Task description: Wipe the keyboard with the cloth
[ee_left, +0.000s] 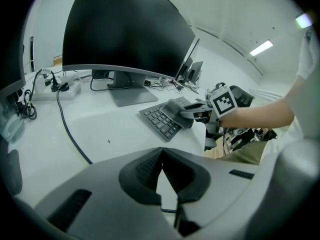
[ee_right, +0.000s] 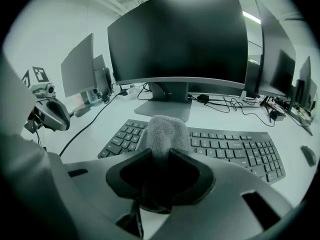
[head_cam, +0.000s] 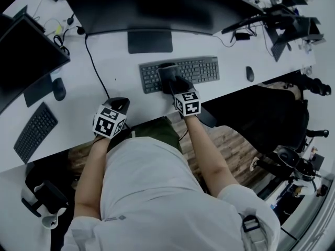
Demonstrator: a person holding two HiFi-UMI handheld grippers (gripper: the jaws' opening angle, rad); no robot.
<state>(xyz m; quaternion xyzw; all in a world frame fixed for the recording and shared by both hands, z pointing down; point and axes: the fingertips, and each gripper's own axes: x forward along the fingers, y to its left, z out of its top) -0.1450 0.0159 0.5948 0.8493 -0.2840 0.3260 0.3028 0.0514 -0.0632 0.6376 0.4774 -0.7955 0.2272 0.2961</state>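
The dark keyboard (head_cam: 196,70) lies on the white desk (head_cam: 115,90) in front of the monitor. A grey cloth (head_cam: 168,75) rests on its left half, and my right gripper (head_cam: 172,80) is shut on it. In the right gripper view the cloth (ee_right: 164,131) sticks up out of the jaws of the right gripper (ee_right: 161,156) and covers keys of the keyboard (ee_right: 235,149). My left gripper (head_cam: 119,103) hovers at the desk's front edge, left of the keyboard. In its own view the left gripper (ee_left: 162,151) is shut and empty, facing the keyboard (ee_left: 159,120) and cloth (ee_left: 175,111).
A wide curved monitor (head_cam: 157,7) on a stand (head_cam: 150,41) is behind the keyboard. A black cable (head_cam: 97,69) runs across the desk between my grippers. A mouse (head_cam: 249,73) lies to the right. A second keyboard (head_cam: 34,131) and mouse (head_cam: 59,89) sit far left.
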